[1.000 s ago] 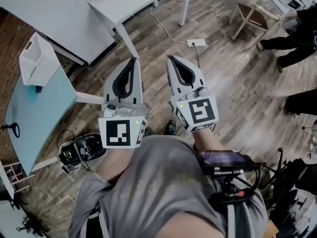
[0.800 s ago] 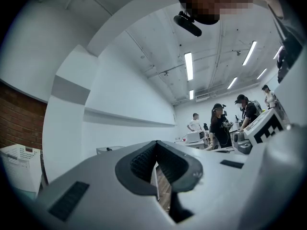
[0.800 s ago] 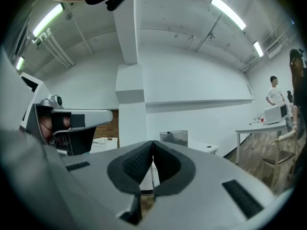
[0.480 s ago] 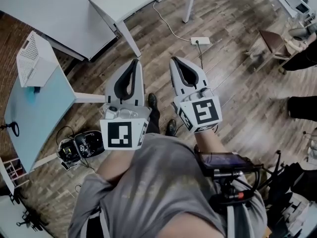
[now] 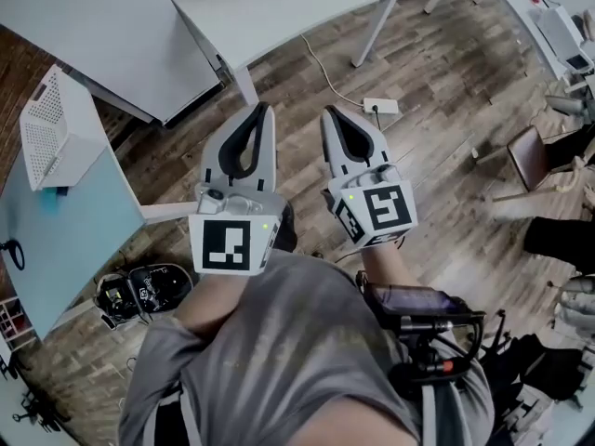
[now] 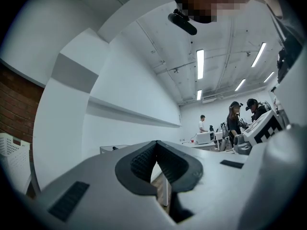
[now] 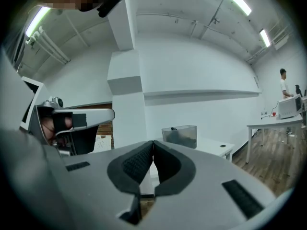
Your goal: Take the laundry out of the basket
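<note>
Laundry itself shows in no view; the white basket (image 5: 51, 128) stands on the pale blue tabletop (image 5: 56, 240), well to the left of both tongs. Left tongs (image 5: 263, 110) and right tongs (image 5: 327, 112) are clenched on nothing, side by side above the floor (image 5: 437, 137). The left is nearer, so a leftward swing likely comes first.

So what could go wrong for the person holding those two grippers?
A cable and its power strip lie on the floor just ahead: a possible trip. The left gripper and right gripper, both shut and empty, point toward a leg of the white table and might bump it.
</note>
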